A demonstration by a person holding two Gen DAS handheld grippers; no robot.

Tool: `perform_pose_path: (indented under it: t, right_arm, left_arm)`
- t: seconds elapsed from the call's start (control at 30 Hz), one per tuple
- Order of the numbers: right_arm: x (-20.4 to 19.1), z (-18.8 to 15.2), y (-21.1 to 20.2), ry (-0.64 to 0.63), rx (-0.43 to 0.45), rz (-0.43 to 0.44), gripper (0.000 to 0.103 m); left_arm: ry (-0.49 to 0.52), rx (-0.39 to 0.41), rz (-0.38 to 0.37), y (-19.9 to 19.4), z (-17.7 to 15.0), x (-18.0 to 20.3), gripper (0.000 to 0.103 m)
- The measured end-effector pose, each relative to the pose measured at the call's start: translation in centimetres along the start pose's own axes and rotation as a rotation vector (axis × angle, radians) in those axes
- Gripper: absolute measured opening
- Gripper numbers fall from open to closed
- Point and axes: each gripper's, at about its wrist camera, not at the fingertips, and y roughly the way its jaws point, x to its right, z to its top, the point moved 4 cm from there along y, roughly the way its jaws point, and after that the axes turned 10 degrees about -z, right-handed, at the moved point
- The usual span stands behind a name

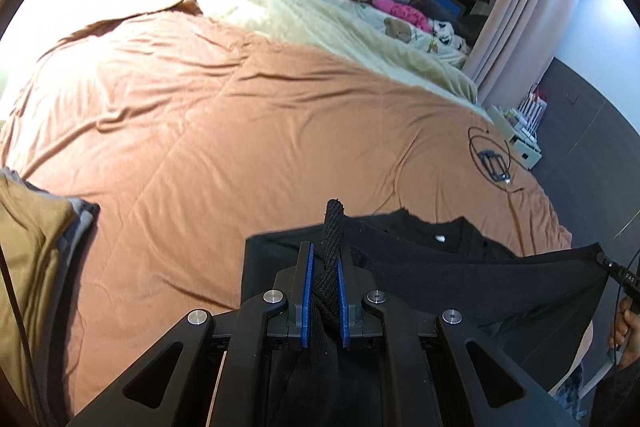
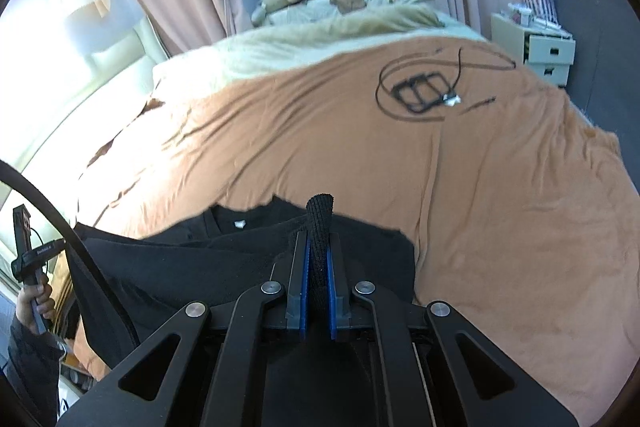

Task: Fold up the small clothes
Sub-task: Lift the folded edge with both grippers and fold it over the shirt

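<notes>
A black knit garment (image 1: 460,267) hangs stretched between my two grippers over the near edge of an orange bedspread (image 1: 224,115). My left gripper (image 1: 325,259) is shut on a bunched corner of it, which sticks up between the blue pads. My right gripper (image 2: 318,247) is shut on the opposite corner; the garment (image 2: 224,255) runs off to its left, with a white neck label showing. The right gripper also shows at the right edge of the left wrist view (image 1: 624,279), pinching the cloth.
A stack of folded clothes (image 1: 32,239), tan on top, lies on the bed at left. A black cable coil with a small frame (image 2: 420,91) lies on the bedspread at far right. A cream blanket (image 1: 320,19), soft toys and a drawer unit (image 2: 536,47) lie beyond.
</notes>
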Motion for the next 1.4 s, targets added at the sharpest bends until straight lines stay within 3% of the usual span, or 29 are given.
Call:
perform_pose_path:
  t: [0.2,0.47,0.77,0.93,1.4]
  right_arm:
    - [-0.4,0.7,-0.6,-0.002,0.043,-0.015,0.003]
    - [0.0,1.4,3.4,0.016,0.012,-0.022,0.003]
    - [1.0,-0.1,13.1,0.028,-0.143,-0.050,0.003]
    - [1.2,-0.2,16.8,0.043,-0.192,-0.061,0.003]
    - [-0.8,3.7,15.3,0.012,-0.059,-0.099,0.003]
  left_arm:
    - [0.022,0.013,0.016,0.2,1.9,0.3,0.011]
    - [0.030,-0.034,0.060,4.4,3.6,-0.7,0.011]
    - [0.010,-0.180,0.112,13.1,0.6,-4.2,0.011]
    - [-0.008,-0.228,0.133,15.8,-0.9,-6.0,0.011]
    - [0.055,-0.081,0.149,14.2,3.9,-4.4,0.011]
